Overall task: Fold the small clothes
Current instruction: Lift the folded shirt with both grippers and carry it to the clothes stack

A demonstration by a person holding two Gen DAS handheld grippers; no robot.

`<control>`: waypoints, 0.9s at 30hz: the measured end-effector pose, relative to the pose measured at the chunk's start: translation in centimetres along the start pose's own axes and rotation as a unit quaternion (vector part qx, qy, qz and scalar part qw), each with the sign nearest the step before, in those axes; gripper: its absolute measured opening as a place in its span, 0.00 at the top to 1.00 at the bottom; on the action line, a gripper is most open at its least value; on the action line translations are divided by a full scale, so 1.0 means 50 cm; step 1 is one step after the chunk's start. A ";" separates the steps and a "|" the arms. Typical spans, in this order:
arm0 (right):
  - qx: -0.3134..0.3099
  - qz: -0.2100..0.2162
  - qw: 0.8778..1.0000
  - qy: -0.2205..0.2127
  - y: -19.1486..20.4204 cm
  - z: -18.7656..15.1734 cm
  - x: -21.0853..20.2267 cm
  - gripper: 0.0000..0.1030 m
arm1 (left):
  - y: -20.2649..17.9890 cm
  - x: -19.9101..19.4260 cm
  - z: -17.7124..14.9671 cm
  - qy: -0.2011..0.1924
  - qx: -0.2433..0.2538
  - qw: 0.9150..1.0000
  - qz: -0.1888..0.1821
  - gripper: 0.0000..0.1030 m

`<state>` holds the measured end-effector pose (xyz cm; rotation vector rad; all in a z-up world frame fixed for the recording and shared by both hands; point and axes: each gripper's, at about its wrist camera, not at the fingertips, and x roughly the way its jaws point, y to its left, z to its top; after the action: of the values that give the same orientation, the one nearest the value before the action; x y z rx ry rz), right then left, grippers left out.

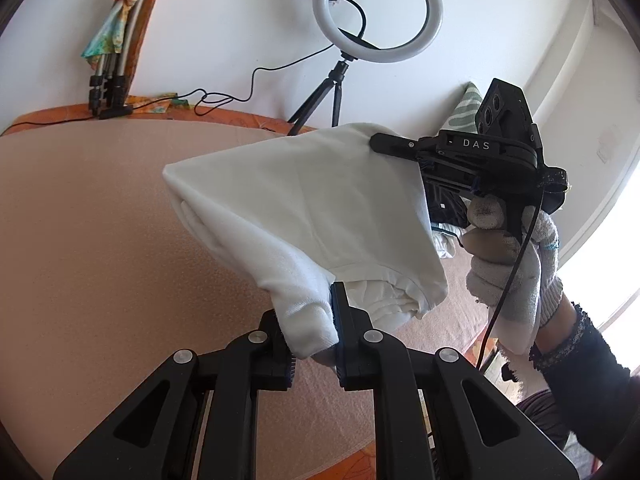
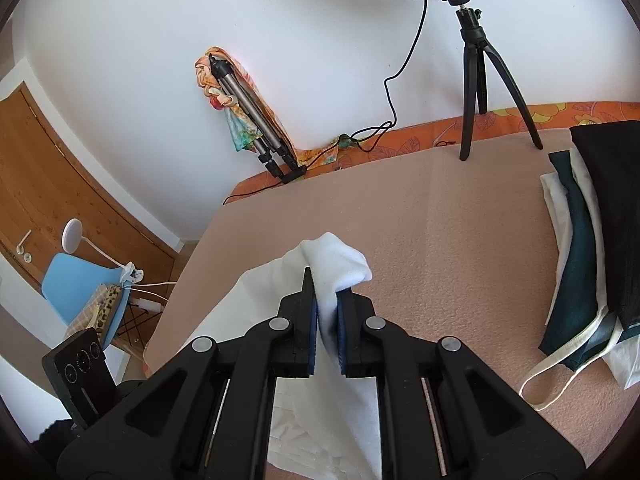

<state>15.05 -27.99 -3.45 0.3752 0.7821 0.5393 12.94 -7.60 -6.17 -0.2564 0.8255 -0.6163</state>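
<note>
The left gripper point(image 1: 314, 332) is clamped on a bunched corner of the white garment point(image 1: 296, 204), which hangs in the air above the peach blanket point(image 1: 92, 232). The right gripper point(image 2: 326, 320) pinches another fold of the same cloth, its jaws pressed tight on the fabric. A gloved hand point(image 1: 516, 264) holds that gripper. Behind stands a ring light point(image 1: 378, 14) on a tripod; dark and white folded clothes point(image 2: 580, 240), possibly several pieces, lie on the blanket to the right.
</note>
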 end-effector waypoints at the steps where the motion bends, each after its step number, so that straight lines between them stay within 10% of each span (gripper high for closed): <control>1: 0.001 -0.002 1.000 -0.004 -0.005 0.001 -0.013 0.91 | -0.011 0.006 0.003 0.000 0.004 1.000 -0.004 0.88; 27: 0.010 -0.113 0.986 -0.124 -0.260 0.177 -0.347 0.92 | -0.311 0.267 0.202 -0.028 0.094 0.990 -0.097 0.88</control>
<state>15.59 -49.65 5.50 0.3586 0.5813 0.2649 21.05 -28.26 -0.73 -0.1820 0.6878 -0.8604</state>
